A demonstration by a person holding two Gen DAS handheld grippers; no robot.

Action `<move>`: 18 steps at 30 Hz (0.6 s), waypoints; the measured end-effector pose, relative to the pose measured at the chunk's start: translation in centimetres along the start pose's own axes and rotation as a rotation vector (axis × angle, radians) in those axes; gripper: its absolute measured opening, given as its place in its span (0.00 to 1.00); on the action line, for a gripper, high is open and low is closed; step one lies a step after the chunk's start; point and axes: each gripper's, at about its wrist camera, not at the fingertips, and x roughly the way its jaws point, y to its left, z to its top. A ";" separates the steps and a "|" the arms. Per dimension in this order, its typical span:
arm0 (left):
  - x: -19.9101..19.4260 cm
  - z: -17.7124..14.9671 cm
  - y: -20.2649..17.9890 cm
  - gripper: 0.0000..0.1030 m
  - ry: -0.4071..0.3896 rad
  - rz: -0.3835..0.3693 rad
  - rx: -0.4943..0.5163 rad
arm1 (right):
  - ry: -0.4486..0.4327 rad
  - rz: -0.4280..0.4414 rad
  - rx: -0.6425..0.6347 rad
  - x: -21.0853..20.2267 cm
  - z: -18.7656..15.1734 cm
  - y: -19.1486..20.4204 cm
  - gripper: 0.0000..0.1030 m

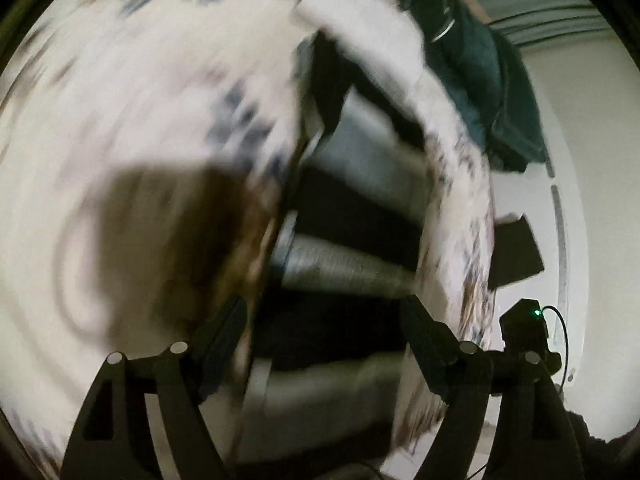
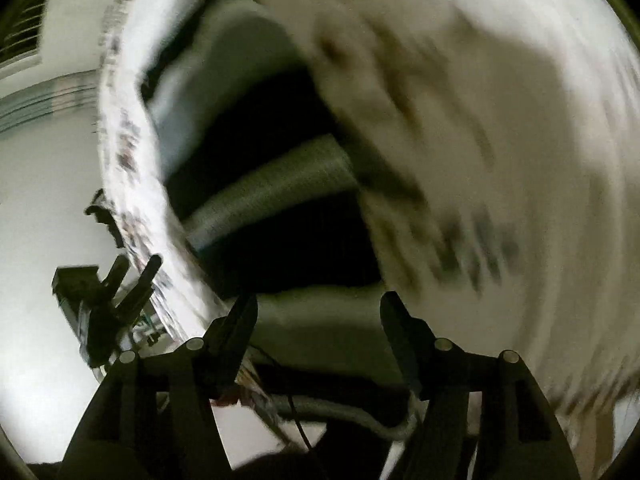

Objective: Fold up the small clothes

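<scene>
Nearest the lens, the left tool (image 1: pixel 324 320) stands with its fingers apart and nothing pinched between them; the right tool (image 2: pixel 318 316) is likewise spread and empty; both views are heavily smeared, so fine detail is lost.

Just past the fingers lies a gap of dark and grey shapes, a ribbed grey hose (image 2: pixel 272 196) among them; its nature I cannot tell for sure; either tool could dip into that gap or snag the hose if it travels low.

To the side spreads the white patterned cloth (image 1: pixel 132 92), broad and pale, with a brown patch (image 1: pixel 168 216) on it, probably a shadow; a strip of its printed edge (image 1: pixel 460 208) runs between gap and pale floor; loose as it is, the cloth may slide off its surface or lose its fold.

Farther off, a dark green garment (image 1: pixel 472 76) is heaped; a careless reach might catch it instead.
</scene>
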 end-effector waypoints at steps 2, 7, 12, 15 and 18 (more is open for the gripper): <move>-0.5 -4.1 1.6 0.75 0.041 0.017 -0.038 | 0.045 0.002 0.036 2.2 -2.3 -1.7 0.64; 1.0 -11.9 4.3 0.75 0.122 0.071 -0.081 | 0.125 -0.005 0.052 7.3 -7.1 -4.8 0.64; 4.1 -15.9 4.8 0.75 0.174 0.092 -0.086 | 0.149 0.098 0.096 11.8 -10.0 -6.8 0.64; 4.3 -16.3 4.1 0.75 0.142 0.091 -0.091 | 0.156 0.178 0.119 14.3 -10.8 -6.7 0.64; 4.2 -16.9 3.4 0.73 0.113 0.071 -0.088 | 0.139 0.186 0.101 16.3 -11.1 -5.3 0.64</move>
